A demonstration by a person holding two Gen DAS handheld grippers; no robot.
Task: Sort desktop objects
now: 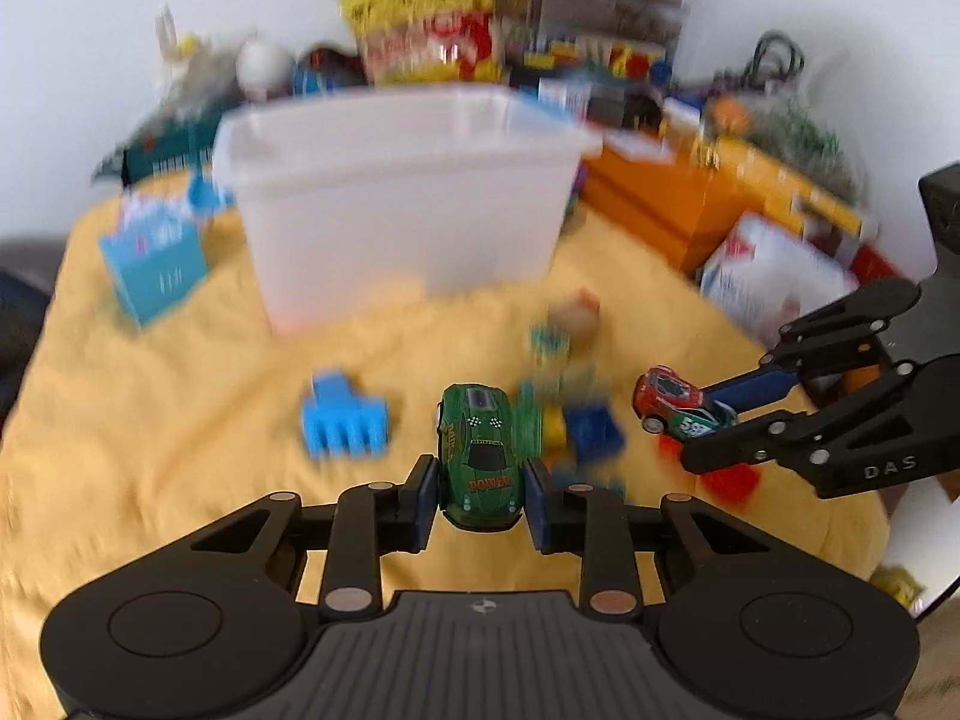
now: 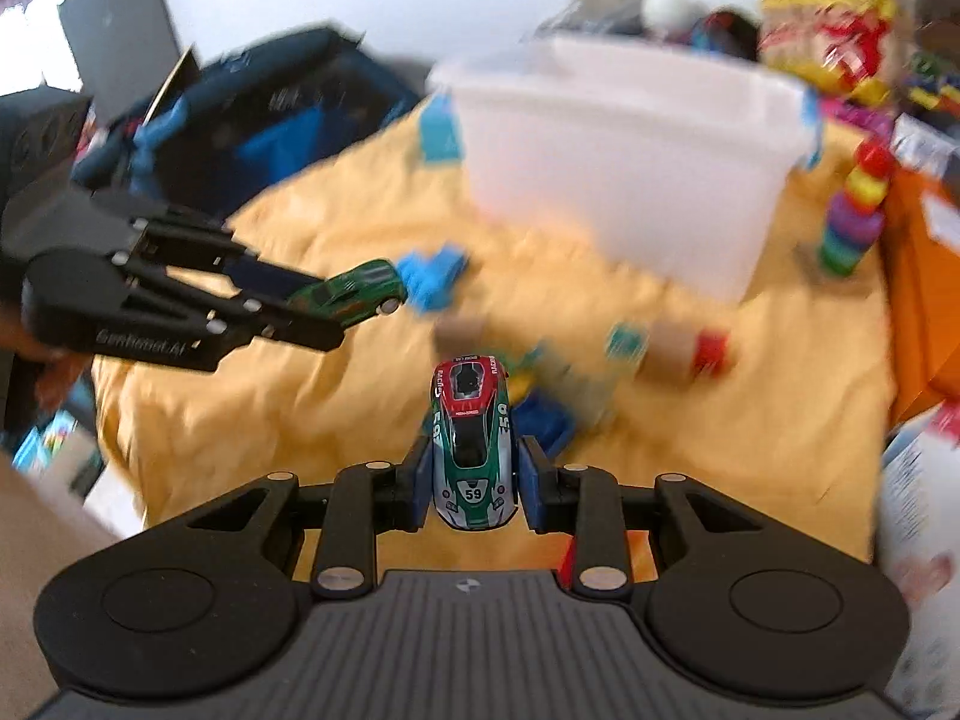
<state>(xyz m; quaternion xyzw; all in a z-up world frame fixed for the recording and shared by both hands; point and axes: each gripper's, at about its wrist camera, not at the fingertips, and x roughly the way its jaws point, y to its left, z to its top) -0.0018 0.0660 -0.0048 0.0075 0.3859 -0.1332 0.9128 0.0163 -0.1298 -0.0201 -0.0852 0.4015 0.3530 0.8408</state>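
The left hand-held gripper squeezes a green toy car by its sides so it cannot slip. The right hand-held gripper squeezes a red and green race car likewise. Both cars hang over the yellow cloth, near the white bin, probably their home.

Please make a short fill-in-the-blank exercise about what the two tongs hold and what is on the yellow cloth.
1. The left tongs hold a ____ car.
2. The car in the right tongs bears the number ____.
3. Behind the toys stands a big white ____ on the yellow cloth.
4. The comb-shaped block on the cloth is ____.

Missing words: green; 59; bin; blue
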